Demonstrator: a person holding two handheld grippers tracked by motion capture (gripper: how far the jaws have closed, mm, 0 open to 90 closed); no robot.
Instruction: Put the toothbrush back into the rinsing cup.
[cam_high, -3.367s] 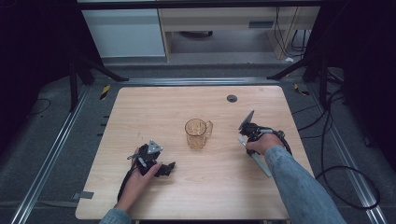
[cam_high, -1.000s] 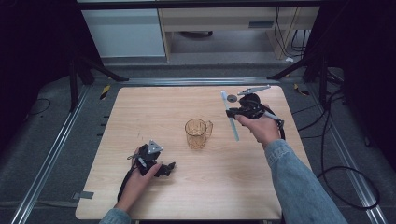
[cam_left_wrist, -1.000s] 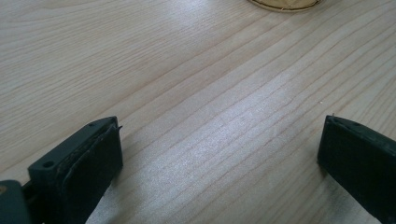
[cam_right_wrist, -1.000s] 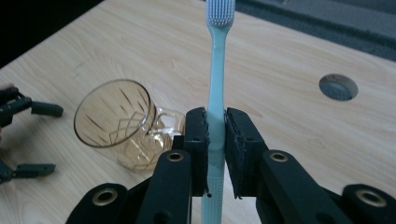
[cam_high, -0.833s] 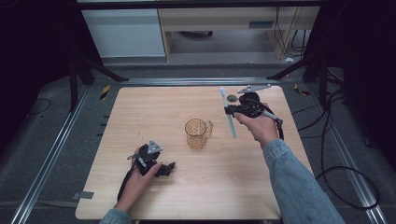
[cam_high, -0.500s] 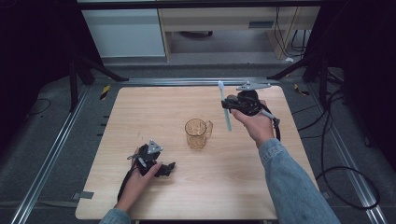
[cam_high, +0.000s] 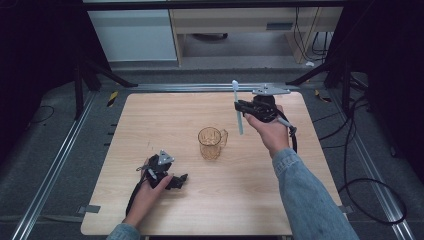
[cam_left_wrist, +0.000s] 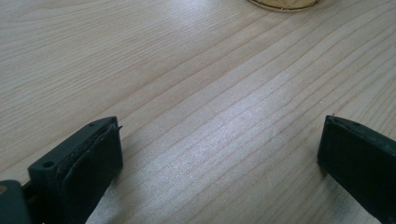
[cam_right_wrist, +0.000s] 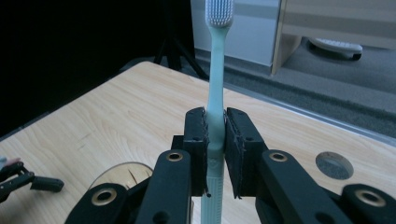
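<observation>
Right gripper (cam_right_wrist: 215, 135): jaws clenched on a pale green toothbrush (cam_right_wrist: 215, 88), gripped at mid-handle, bristle head upward; the handle's lower end is hidden behind the jaws. In the high view, the toothbrush (cam_high: 237, 107) is held above the table (cam_high: 150, 120), just right of an amber glass mug (cam_high: 212, 143).
Left gripper (cam_high: 170, 179): jaws released, wide apart, nothing between, resting low on the table; mug base cut off at the left gripper view's top edge.

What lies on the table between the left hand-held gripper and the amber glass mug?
Nothing: in the high view, bare wooden tabletop separates the left hand-held gripper from the amber glass mug. The left gripper view shows plain wood too.
</observation>
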